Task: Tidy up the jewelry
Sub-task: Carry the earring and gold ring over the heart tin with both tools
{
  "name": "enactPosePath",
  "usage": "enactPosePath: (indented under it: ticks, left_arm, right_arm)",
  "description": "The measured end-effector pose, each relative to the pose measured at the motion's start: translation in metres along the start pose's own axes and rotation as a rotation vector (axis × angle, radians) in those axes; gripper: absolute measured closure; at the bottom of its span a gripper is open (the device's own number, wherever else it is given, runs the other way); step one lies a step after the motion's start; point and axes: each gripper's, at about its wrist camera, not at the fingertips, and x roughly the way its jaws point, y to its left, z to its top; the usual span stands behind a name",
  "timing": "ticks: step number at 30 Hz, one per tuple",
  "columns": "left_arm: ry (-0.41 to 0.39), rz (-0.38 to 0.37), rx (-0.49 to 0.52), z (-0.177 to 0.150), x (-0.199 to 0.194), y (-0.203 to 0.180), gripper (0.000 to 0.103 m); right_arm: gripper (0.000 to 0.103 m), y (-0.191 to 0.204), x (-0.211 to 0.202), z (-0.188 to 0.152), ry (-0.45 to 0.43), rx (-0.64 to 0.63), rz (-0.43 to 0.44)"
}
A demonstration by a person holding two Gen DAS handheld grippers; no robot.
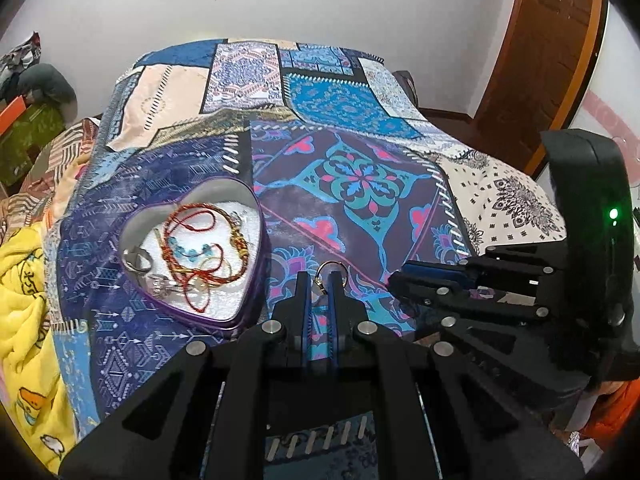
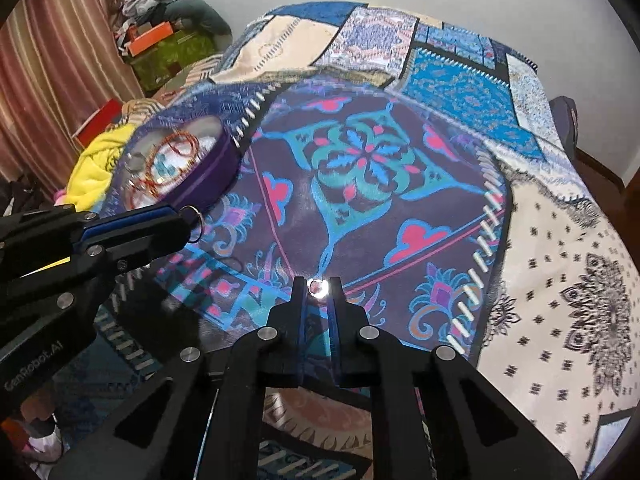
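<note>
Two grippers, each pinching a small ring over the patchwork bedspread (image 1: 360,184). The left gripper (image 1: 320,280) has its fingers pressed in on a thin metal ring (image 1: 329,270), which sticks up just past the fingertips; from the right wrist view that same ring (image 2: 197,222) hangs at the tip of the left gripper (image 2: 188,220), just to the right of the tin. The right gripper (image 2: 318,290) is clamped on a second little ring (image 2: 318,288) that's catching a bright glare, so I can't make out much detail on it. From the left wrist view, the right gripper (image 1: 400,276) sits just to the right of the left one, fingers close together.

Near left of the left gripper sits the heart-shaped tin (image 1: 256,240), purple on the outside, open, white lining inside. It's got a tangle in it: red cord bracelets (image 1: 192,220), a braided red and gold one (image 1: 236,236), a turquoise bead strand (image 1: 186,249) and a chunky silver ring (image 1: 138,261) at the left edge.

Further left there's a yellow blanket (image 1: 24,304) bunched beside the bedspread. On the far side are a plain wall and a wooden door (image 1: 552,52) at the right.
</note>
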Motion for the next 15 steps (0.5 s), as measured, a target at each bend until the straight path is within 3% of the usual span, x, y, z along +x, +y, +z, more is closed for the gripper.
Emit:
enactPosePath:
  ticks: [15]
  left_arm:
    - [-0.134, 0.040, -0.016, 0.016, -0.064, 0.019, 0.097]
  right_arm:
    - [0.094, 0.028, -0.073, 0.038, -0.205, -0.015, 0.013]
